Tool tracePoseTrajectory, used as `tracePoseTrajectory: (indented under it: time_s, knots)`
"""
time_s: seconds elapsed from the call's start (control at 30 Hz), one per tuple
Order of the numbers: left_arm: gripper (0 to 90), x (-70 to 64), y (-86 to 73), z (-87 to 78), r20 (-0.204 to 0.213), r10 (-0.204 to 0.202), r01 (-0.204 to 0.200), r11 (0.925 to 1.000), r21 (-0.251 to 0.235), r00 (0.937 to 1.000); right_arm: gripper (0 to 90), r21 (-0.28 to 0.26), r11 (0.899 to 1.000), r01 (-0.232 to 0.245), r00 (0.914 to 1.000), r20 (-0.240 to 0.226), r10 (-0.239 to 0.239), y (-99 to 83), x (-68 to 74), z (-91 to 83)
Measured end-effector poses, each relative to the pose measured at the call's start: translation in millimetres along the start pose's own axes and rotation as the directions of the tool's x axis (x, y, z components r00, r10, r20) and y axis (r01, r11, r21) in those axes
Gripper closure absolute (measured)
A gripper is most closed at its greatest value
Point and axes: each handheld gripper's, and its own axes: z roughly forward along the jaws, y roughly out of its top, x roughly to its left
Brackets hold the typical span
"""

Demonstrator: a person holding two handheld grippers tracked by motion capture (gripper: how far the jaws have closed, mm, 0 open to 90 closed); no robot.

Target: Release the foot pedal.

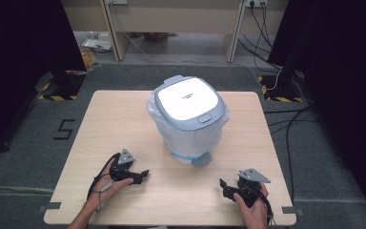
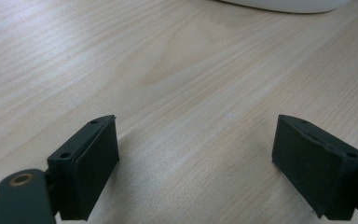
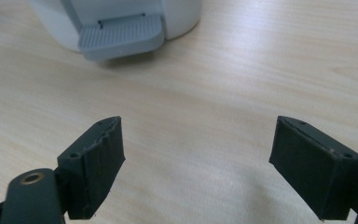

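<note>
A white pedal bin point(image 1: 189, 119) with a grey-rimmed lid and a clear plastic liner stands in the middle of the wooden table point(image 1: 119, 124). Its grey foot pedal point(image 1: 201, 159) sticks out at the front; in the right gripper view the foot pedal point(image 3: 121, 41) lies ahead and to the left. My left gripper point(image 1: 143, 175) rests open on the table, left of the bin's front. My right gripper point(image 1: 223, 187) is open too, near the front right, with bare wood between its jaws. In the left gripper view the bin's base point(image 2: 284, 4) shows at the top edge.
The table's front edge point(image 1: 171, 223) lies just behind both hands. Dark curtains flank the table, and cables point(image 1: 286, 129) trail over the floor on the right. A wooden bench stands at the back.
</note>
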Motion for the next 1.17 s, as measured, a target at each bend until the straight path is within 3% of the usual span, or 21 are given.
tracePoseTrajectory:
  time_s: [0.27,0.37,0.47,1.17]
  knots:
    - [13.6,0.0,0.0,0.0,0.000,0.000,0.000,1.0000,0.000,1.0000,16.8,0.066,0.998,0.017,0.9998,-0.006,-0.017,-9.1,0.9,4.6]
    - [13.6,0.0,0.0,0.0,0.000,0.000,0.000,1.0000,0.000,1.0000,14.8,0.094,0.994,0.063,0.9979,0.009,-0.064,-10.5,4.5,7.7]
    - [13.6,0.0,0.0,0.0,0.000,0.000,0.000,1.0000,0.000,1.0000,14.5,0.102,0.992,0.080,0.9966,0.015,-0.081,-10.4,6.0,8.3]
    - [13.6,0.0,0.0,0.0,0.000,0.000,0.000,1.0000,0.000,1.0000,11.6,0.106,0.991,0.085,0.9962,0.012,-0.087,-9.9,6.3,9.7]
